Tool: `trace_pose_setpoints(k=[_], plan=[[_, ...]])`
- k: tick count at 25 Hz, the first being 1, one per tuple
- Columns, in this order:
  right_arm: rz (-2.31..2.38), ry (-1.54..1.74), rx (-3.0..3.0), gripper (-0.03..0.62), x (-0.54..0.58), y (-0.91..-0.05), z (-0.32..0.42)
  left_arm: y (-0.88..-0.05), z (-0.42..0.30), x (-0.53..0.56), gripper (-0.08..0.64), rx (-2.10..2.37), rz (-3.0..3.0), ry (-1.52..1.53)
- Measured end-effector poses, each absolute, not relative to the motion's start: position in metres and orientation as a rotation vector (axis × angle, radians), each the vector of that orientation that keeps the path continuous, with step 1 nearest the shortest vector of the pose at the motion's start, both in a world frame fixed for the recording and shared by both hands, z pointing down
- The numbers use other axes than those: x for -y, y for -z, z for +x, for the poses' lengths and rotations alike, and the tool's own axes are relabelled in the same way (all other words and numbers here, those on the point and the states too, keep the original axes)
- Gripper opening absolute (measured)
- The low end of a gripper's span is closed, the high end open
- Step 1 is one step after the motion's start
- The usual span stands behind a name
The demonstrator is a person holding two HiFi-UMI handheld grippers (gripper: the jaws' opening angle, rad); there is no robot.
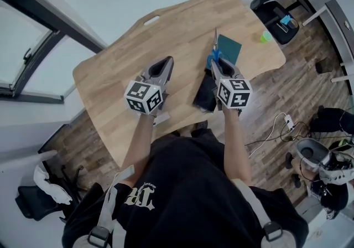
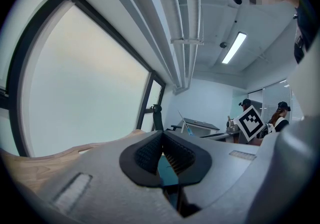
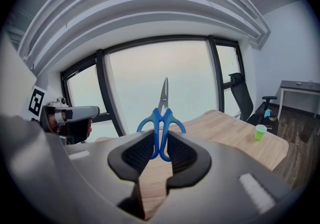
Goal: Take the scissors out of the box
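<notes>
Both over light wooden tabletop [image 1: 166, 36]: right tool [image 3: 160, 140] clamped on blue-handled steel scissors [image 3: 161, 118] (blades upward), left tool [image 2: 162, 138] pinched closed.

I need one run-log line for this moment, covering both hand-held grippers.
right hand-held gripper: shut on scissors, held over table | left hand-held gripper: shut, empty | dark box: on table | scissors: out of box

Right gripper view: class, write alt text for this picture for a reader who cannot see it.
The right gripper holds a pair of scissors by the blue handles between its fingers, with the closed blades pointing up against a large window. Below lies a wooden table with a small green cup at the right.
</notes>
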State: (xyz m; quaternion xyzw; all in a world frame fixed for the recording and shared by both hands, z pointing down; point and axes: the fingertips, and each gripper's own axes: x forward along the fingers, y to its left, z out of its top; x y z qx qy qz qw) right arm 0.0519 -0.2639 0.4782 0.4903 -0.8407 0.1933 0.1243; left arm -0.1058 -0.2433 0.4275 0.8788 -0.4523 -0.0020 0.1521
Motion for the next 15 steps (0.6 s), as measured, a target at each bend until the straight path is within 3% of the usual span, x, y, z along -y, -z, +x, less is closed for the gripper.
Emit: trace_pose_setpoints(k=[15], plan=[[1.416, -0.584, 2.458, 0.084, 0.2608, -0.4819, 0.0514, -0.4303, -0.1056, 0.2400, 0.002, 1.304, 2.511, 0.009]])
